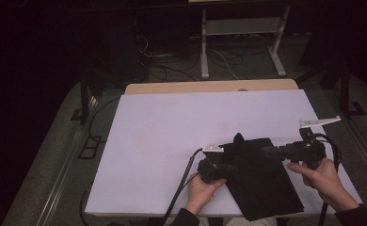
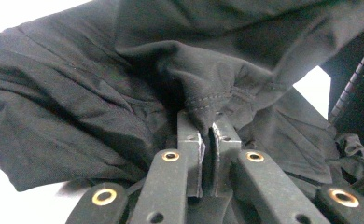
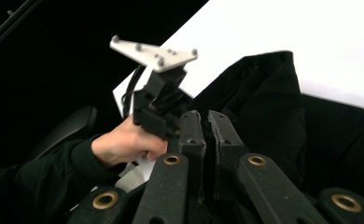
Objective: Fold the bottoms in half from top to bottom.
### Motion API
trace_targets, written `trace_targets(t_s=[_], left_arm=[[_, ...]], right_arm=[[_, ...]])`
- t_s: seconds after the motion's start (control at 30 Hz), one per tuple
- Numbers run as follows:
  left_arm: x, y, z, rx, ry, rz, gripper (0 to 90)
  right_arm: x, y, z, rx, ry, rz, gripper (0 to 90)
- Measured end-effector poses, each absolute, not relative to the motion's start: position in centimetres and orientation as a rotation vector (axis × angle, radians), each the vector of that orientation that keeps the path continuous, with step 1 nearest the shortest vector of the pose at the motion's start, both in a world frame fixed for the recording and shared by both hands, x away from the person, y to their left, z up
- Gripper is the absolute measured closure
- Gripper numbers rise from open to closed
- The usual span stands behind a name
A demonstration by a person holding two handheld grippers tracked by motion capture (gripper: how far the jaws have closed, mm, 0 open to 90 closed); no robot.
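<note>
— High view first: where is the black garment (image 1: 266, 181)?

— On the white bench (image 1: 172, 136), at its near right part, lying between the two hands.

— And the left tool (image 1: 234, 167)?

— Left gripper view has its jaws clamped on a stitched fold of the garment (image 2: 124, 84), the cloth bunched just above them.

— The right tool (image 1: 265, 151)?

— Its jaws are together. Right gripper view has them over the garment (image 3: 273, 107), pointing toward the left tool (image 3: 171, 133); whether cloth is pinched, I cannot tell.
</note>
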State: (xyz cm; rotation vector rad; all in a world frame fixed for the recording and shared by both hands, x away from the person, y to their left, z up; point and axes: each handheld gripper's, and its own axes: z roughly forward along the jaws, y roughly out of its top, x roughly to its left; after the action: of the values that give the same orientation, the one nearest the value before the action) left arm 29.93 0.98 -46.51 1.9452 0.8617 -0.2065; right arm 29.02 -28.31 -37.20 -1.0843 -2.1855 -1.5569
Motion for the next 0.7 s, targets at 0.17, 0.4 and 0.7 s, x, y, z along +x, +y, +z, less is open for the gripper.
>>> trace_targets(t_s=[0.17, 0.4, 0.7], left_arm=[[29.9, 0.8, -46.6, 1.943, 0.863, -0.203, 83.8], [29.8, 0.9, -46.4, 1.938, 0.856, -0.191, 83.6], [29.6, 0.7, -46.3, 1.933, 0.836, -0.184, 83.4]], right_arm=[[27.9, -28.5, -37.5, -1.04, -2.178, -1.536, 83.5], [26.6, -29.4, -38.5, -1.025, -2.169, -1.504, 83.5], [25.3, -31.4, -39.8, -1.056, -2.148, -1.481, 83.5]])
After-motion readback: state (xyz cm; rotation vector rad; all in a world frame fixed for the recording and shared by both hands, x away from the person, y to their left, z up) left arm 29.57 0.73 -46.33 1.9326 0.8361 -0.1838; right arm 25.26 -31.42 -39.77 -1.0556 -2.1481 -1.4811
